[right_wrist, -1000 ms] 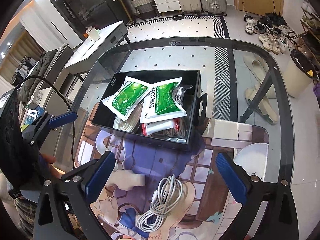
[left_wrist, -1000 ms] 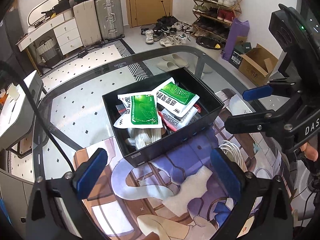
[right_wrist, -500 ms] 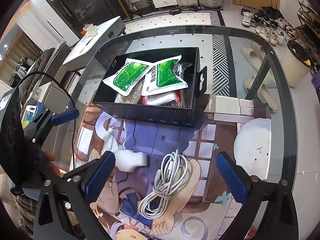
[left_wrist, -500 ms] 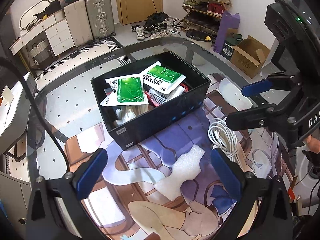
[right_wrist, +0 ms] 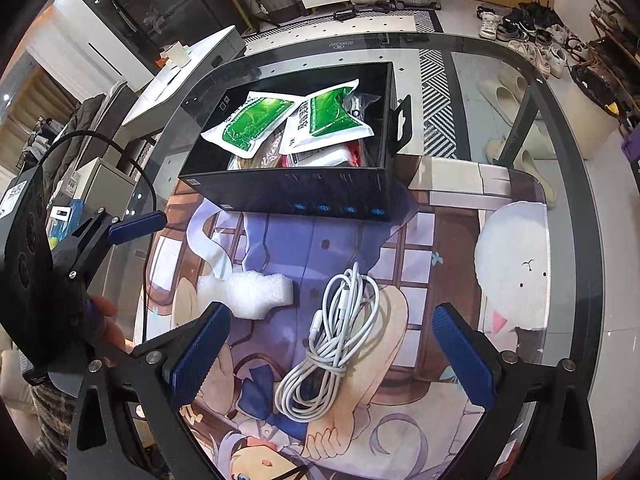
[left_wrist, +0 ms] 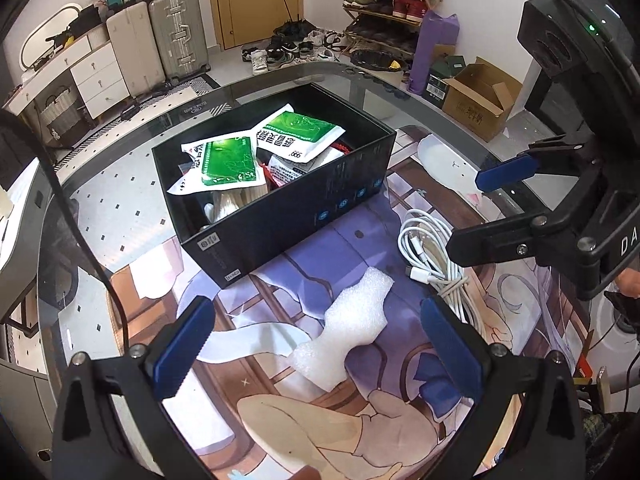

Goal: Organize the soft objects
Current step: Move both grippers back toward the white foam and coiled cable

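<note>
A white foam piece (left_wrist: 347, 325) lies on the printed mat, between my left gripper's open fingers; it also shows in the right wrist view (right_wrist: 251, 287). A coiled white cable (right_wrist: 335, 340) lies between my right gripper's open fingers and shows in the left view (left_wrist: 434, 256). My left gripper (left_wrist: 316, 346) is open and empty. My right gripper (right_wrist: 332, 364) is open and empty. A black box (left_wrist: 288, 216) holds green-and-white pouches (left_wrist: 228, 162) and other packets; it also shows in the right view (right_wrist: 300, 196).
The printed mat (left_wrist: 304, 408) covers the near part of a glass table (right_wrist: 568, 152). The box stands at the mat's far edge. The right gripper's body (left_wrist: 568, 200) shows in the left view, the left one (right_wrist: 44, 272) in the right view.
Both grippers have pulled back from the box toward the near side of the mat. The foam piece and the cable now sit between their open fingers. Nothing was picked up.
</note>
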`<action>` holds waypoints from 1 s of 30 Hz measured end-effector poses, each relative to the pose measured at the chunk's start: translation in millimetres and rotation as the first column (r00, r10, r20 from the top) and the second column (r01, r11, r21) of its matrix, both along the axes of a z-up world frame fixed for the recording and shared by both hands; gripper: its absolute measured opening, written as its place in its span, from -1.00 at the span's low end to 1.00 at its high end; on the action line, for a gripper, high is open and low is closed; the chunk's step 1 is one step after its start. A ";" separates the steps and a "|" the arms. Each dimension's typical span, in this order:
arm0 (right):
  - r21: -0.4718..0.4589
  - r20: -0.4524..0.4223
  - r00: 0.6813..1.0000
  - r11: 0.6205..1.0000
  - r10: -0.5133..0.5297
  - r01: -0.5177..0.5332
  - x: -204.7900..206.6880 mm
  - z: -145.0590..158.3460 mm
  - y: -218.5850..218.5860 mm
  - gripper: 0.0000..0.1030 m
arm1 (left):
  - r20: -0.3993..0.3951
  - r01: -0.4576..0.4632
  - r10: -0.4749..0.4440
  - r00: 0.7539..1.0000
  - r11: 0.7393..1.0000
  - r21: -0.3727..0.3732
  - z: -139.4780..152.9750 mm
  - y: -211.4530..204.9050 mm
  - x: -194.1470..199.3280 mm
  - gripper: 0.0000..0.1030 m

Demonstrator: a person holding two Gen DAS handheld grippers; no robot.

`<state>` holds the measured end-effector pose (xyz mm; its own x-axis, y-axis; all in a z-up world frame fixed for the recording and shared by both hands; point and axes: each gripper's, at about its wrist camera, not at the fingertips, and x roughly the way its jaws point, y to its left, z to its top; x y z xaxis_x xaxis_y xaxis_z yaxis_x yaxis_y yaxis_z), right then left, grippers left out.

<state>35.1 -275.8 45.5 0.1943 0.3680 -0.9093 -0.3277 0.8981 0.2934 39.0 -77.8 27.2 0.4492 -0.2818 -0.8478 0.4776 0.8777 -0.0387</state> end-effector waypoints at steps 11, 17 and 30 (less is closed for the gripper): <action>-0.008 -0.024 1.000 1.000 -0.005 0.005 -11.4 -13.5 2.8 0.98 | -0.020 0.042 -0.042 0.999 0.999 -0.002 -13.0 -2.7 -2.7 1.00; -0.015 -0.043 0.999 1.000 -0.009 0.009 -14.3 -25.2 3.9 0.98 | -0.035 0.067 -0.067 0.997 0.998 -0.004 -23.1 -3.7 -3.3 1.00; -0.033 -0.081 0.997 0.999 -0.006 0.004 -18.4 -46.5 7.1 0.85 | -0.048 0.126 -0.126 0.991 0.992 0.002 -38.6 -11.8 -3.1 1.00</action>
<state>16.7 -268.7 -1.1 0.1212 0.3371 -0.9336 -0.2993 0.9092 0.2894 35.9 -89.6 -11.4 0.3693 -0.3292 -0.8691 0.5820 0.8110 -0.0598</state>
